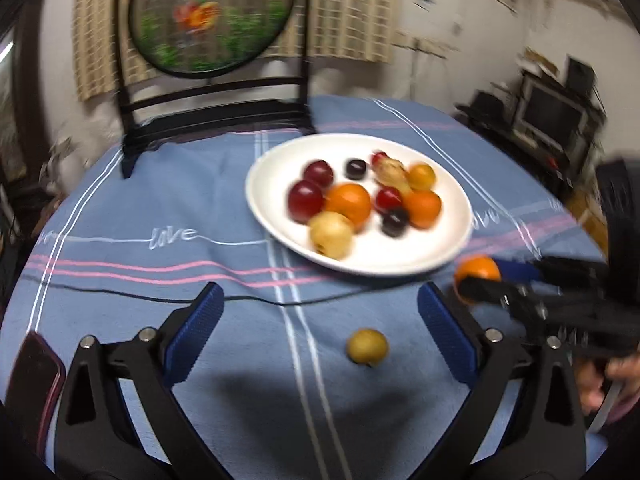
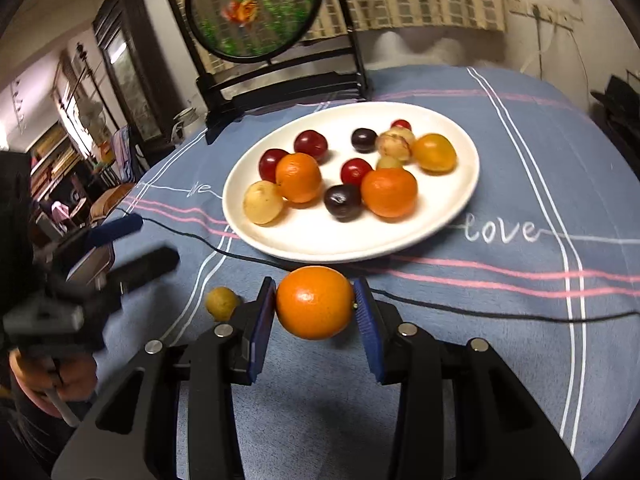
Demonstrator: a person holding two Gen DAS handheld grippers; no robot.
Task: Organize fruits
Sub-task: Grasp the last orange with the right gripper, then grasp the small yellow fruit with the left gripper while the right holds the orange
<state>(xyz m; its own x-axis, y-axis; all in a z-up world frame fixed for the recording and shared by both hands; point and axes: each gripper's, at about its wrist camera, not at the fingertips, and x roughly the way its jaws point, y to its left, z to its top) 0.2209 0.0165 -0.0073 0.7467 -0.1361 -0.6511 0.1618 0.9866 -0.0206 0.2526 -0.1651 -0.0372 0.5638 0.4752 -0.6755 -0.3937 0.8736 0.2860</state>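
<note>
A white plate [image 1: 264,216] [image 2: 248,224] on the blue tablecloth holds several fruits: oranges, red and dark plums, yellow fruits. My right gripper [image 2: 315,304] is shut on an orange [image 2: 315,302] just in front of the plate's near rim; it shows at the right of the left wrist view [image 1: 480,280] with the orange [image 1: 478,270]. My left gripper [image 1: 320,312] is open and empty above the cloth. A small yellow fruit [image 1: 367,346] [image 2: 222,302] lies on the cloth between its fingers, closer to the right one. The left gripper [image 2: 136,240] shows at the left of the right wrist view.
A thin black cable [image 1: 120,293] [image 2: 480,308] runs across the cloth in front of the plate. A dark chair with a round painted screen [image 1: 212,16] stands behind the table. A dark red phone [image 1: 34,380] lies at the table's left edge.
</note>
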